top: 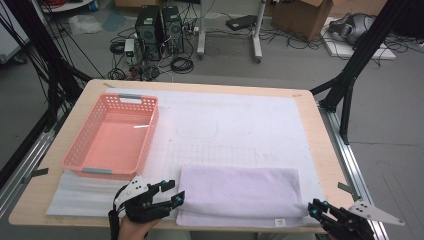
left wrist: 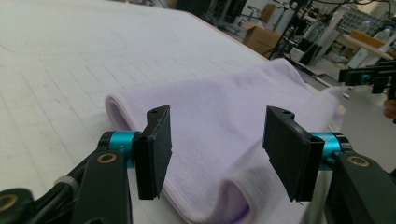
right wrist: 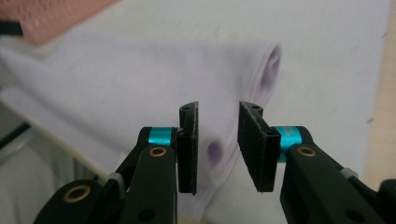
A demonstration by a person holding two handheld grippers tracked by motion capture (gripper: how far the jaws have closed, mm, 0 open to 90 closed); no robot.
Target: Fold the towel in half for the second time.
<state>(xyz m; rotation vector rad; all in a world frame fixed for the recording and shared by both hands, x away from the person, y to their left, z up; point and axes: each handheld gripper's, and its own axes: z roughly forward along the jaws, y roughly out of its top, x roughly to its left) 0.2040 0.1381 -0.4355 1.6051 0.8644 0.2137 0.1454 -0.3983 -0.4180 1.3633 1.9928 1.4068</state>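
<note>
Lying flat across the near edge of the table, the towel runs its long axis straight from the left gripper to the right gripper, one short end at each. It's folded over, a pale lilac cloth with a fine ribbed weave, and a small white tag sits on its near hem, closer to the right gripper.

Left gripper view now: the towel stretches away from the jaws, its folded end curling up in a soft loop just ahead of and below them. The jaws stand well apart, pads off the cloth, nothing pinched. Far beyond, at the towel's other end, the right gripper shows.

Right gripper view: the towel spreads away to the upper left, its rolled fold just past the jaws. Here the gap is narrow, jaws parted, with the layered corner of the cloth seen between them; the pads don't press on it. A darker purple spot shows on that corner.

Beyond the left gripper, off the towel's far left corner, sits a pink basket on a white mat.
</note>
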